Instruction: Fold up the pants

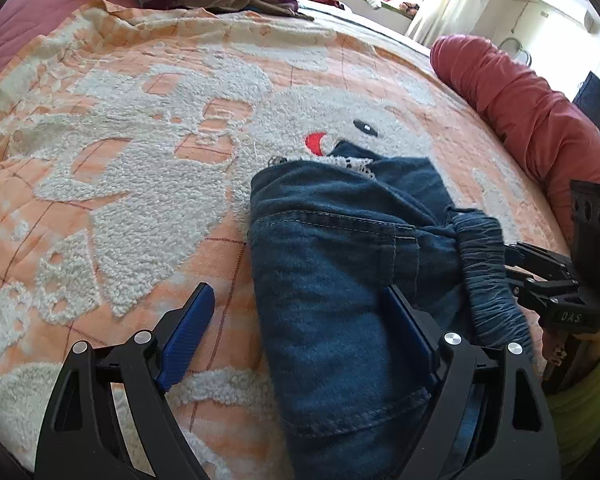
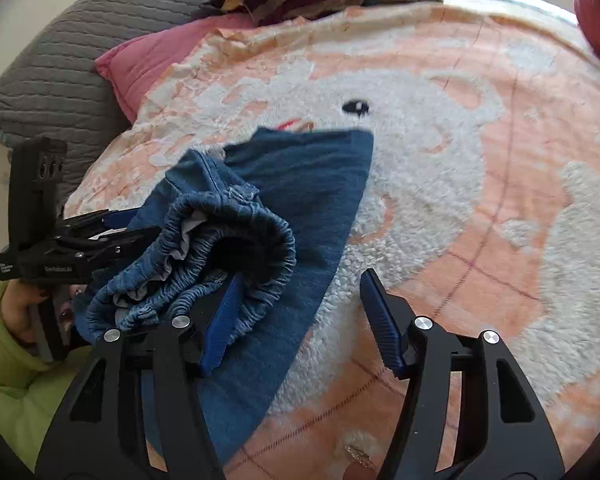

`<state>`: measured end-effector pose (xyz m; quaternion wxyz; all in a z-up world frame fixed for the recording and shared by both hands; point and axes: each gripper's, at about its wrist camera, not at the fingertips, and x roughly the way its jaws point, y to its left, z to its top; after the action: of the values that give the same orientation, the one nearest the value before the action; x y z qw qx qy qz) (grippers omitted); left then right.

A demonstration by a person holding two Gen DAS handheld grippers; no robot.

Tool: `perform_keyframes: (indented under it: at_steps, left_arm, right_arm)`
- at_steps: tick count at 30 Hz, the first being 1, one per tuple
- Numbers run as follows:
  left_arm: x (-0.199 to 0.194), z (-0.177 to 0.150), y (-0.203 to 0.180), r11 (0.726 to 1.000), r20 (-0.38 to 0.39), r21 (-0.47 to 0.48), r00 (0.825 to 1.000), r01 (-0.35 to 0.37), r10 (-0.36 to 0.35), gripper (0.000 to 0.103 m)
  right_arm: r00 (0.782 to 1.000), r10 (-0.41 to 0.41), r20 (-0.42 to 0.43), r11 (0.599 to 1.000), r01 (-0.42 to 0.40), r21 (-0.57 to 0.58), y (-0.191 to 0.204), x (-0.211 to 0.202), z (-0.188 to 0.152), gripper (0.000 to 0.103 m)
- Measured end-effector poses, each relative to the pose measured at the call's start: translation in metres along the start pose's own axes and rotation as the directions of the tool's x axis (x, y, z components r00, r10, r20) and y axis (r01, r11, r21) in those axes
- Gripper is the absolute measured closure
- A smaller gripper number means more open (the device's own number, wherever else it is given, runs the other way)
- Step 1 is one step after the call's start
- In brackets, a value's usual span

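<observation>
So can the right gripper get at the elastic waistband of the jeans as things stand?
Probably yes. The right gripper is open, with the bunched waistband right at one of its fingers. Nothing lies between them; the left gripper sits at the far side of the jeans.

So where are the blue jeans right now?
The jeans lie bunched on the orange-and-white blanket, just below the bear's red mouth. In the left wrist view they fill the lower middle, with the stretchy waistband toward the right gripper.
</observation>
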<state>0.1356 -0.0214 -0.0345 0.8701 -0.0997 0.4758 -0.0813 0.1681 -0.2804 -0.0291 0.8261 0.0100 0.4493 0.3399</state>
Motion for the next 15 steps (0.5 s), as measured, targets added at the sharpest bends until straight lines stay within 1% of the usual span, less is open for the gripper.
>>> perform_keyframes:
  at_steps: [2,4,6,7,8,9,10,11,15]
  left_arm:
    - [-0.012,0.000,-0.005,1.000,0.020,0.008,1.000,0.007,-0.007,0.018]
    - [-0.025,0.001,-0.012,1.000,0.056,0.027,0.998,0.004,-0.006,0.014]
    - [-0.040,0.001,-0.019,0.999,0.089,0.046,0.996,-0.002,-0.002,0.012]
    - [-0.046,0.002,-0.021,0.999,0.102,0.050,0.995,-0.003,-0.002,0.012]
    - [-0.053,0.002,-0.024,0.999,0.117,0.053,0.993,-0.007,0.000,0.008]
    - [-0.060,0.002,-0.026,0.998,0.135,0.057,0.991,-0.014,0.007,0.007]
    - [-0.066,0.002,-0.028,0.998,0.147,0.060,0.989,-0.023,0.014,0.007]
    - [-0.071,0.002,-0.029,0.998,0.156,0.062,0.987,-0.030,0.020,0.007]
    - [-0.091,0.002,-0.032,0.997,0.190,0.062,0.981,-0.045,0.032,0.007]
  right_arm:
    - [0.999,-0.025,0.046,0.999,0.027,-0.035,0.008,-0.016,0.001,0.042]
    - [0.994,-0.053,0.100,0.996,0.060,-0.072,0.017,-0.034,0.002,0.038]
    - [0.989,-0.067,0.136,0.992,0.080,-0.093,0.023,-0.048,0.004,0.034]
    - [0.984,-0.078,0.163,0.990,0.096,-0.106,0.028,-0.056,0.005,0.033]
    - [0.980,-0.084,0.180,0.988,0.106,-0.114,0.030,-0.062,0.006,0.032]
    - [0.973,-0.093,0.209,0.985,0.121,-0.127,0.034,-0.070,0.008,0.029]
    - [0.970,-0.098,0.224,0.983,0.129,-0.131,0.037,-0.075,0.010,0.026]
    - [0.965,-0.105,0.242,0.981,0.140,-0.135,0.040,-0.080,0.011,0.021]
    - [0.943,-0.125,0.308,0.975,0.174,-0.137,0.047,-0.098,0.014,0.014]
